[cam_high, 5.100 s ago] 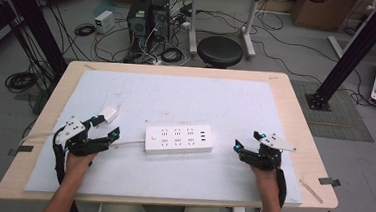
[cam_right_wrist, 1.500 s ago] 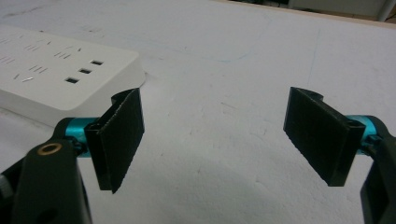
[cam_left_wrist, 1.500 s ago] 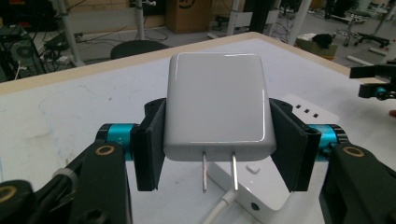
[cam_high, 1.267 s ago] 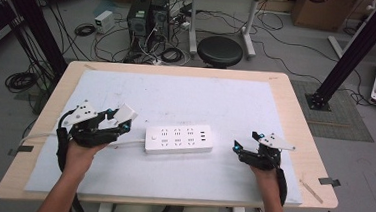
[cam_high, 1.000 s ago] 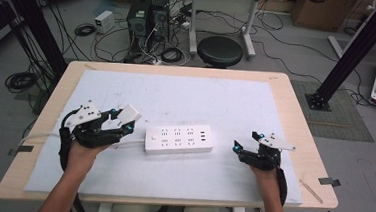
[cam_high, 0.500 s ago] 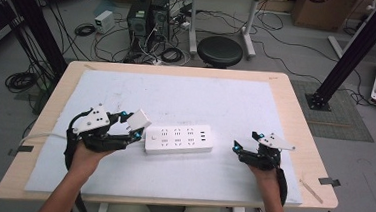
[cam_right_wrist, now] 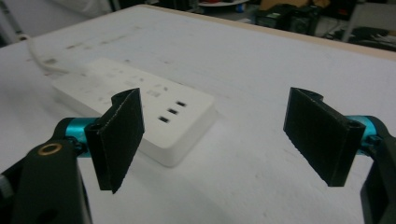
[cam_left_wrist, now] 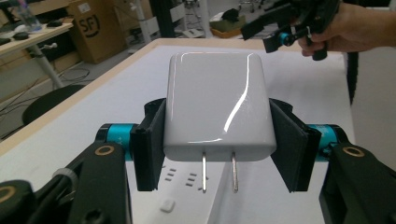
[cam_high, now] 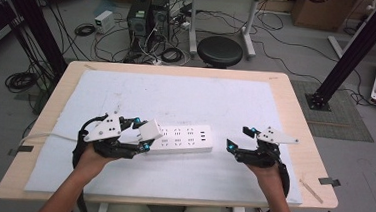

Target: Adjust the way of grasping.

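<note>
While our left gripper (cam_left_wrist: 217, 140) clamps a white charger (cam_left_wrist: 217, 107) squarely between its pads, the two prongs (cam_left_wrist: 218, 170) point down just above the power strip (cam_left_wrist: 187, 196) below the jaws. Our right gripper (cam_right_wrist: 215, 135) stands wide apart with nothing between its jaws, the strip lying ahead of the left jaw.
</note>
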Available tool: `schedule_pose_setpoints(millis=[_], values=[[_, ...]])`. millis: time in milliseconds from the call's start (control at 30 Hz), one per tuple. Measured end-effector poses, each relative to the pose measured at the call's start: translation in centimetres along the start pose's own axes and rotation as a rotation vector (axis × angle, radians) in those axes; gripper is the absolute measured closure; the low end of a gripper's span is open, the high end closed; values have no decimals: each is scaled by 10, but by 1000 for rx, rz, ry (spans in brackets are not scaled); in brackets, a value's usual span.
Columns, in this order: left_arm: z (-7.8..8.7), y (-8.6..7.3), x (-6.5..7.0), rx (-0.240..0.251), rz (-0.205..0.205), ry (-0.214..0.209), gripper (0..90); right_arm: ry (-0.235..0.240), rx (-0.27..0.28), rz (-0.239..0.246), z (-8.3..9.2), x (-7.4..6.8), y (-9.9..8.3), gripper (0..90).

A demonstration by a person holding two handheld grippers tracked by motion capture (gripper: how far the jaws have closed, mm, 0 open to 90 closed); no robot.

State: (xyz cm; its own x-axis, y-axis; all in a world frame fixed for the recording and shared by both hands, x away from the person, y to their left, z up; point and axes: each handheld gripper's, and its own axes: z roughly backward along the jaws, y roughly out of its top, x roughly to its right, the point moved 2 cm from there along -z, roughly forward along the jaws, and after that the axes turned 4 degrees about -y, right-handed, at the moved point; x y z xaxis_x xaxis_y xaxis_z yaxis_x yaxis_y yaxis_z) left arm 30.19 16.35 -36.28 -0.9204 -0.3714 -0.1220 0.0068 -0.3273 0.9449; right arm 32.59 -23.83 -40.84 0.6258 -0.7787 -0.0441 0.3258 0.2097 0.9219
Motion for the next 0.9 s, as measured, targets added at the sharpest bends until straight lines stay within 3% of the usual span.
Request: schedule_pose_setpoints(millis=[267, 367, 700, 900], values=[[-7, -3, 5, -22, -15, -50, 426, 147, -25, -3, -2, -15, 22, 237], [-9, -5, 7, -27, -12, -55, 426, 181, -40, -33, -4, -16, 21, 237], [-17, -4, 13, -81, -68, -86, 426, 329, -93, -106, -9, -32, 27, 237], [-22, -2, 19, -99, -106, -103, 426, 395, -114, -140, -12, -43, 33, 240]])
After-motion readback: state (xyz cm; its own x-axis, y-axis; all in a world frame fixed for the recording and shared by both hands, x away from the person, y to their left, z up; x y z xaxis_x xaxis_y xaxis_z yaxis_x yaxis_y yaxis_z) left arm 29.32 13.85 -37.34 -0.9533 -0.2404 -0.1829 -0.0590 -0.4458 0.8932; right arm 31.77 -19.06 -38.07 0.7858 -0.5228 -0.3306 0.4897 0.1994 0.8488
